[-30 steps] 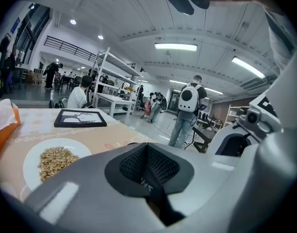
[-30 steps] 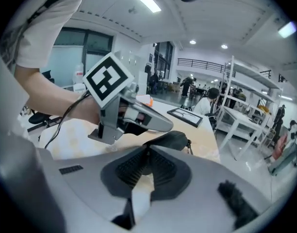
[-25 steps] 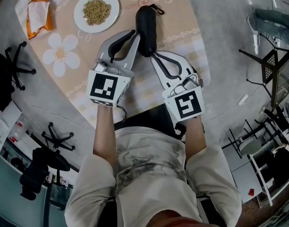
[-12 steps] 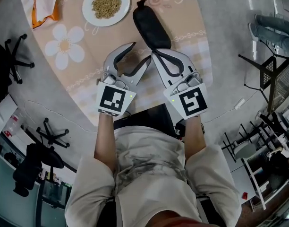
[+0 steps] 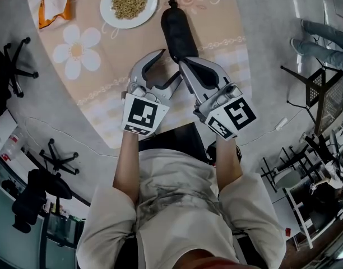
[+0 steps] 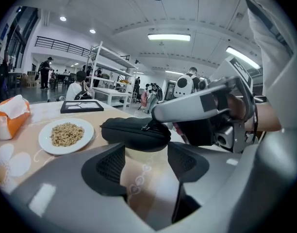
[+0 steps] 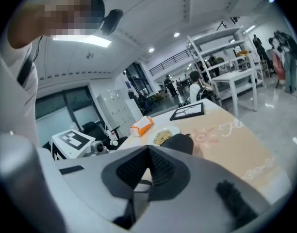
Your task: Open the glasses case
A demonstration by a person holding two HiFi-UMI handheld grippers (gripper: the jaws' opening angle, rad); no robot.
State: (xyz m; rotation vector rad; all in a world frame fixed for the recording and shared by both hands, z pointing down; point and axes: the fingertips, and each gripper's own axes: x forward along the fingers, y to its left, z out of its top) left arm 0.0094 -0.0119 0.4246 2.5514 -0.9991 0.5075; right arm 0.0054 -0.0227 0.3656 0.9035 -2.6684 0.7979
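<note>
Case: black zipped glasses case [image 5: 177, 33] lying on the tabletop [image 5: 216, 32], upper centre.
Left tool [image 5: 169, 65]: jaws have just been opening and stand apart, with nothing between them.
Right tool [image 5: 184, 64]: jaws together at the case's near end.
Do well: pin the case body with the left tool while the right draws the zip.
Unclear: whether the right tool pinches the zip pull.

Plate [image 5: 151, 11] of grains [image 5: 129, 3], orange packet [image 5: 54, 4] nearby — on floral tablecloth [image 5: 104, 60].
</note>
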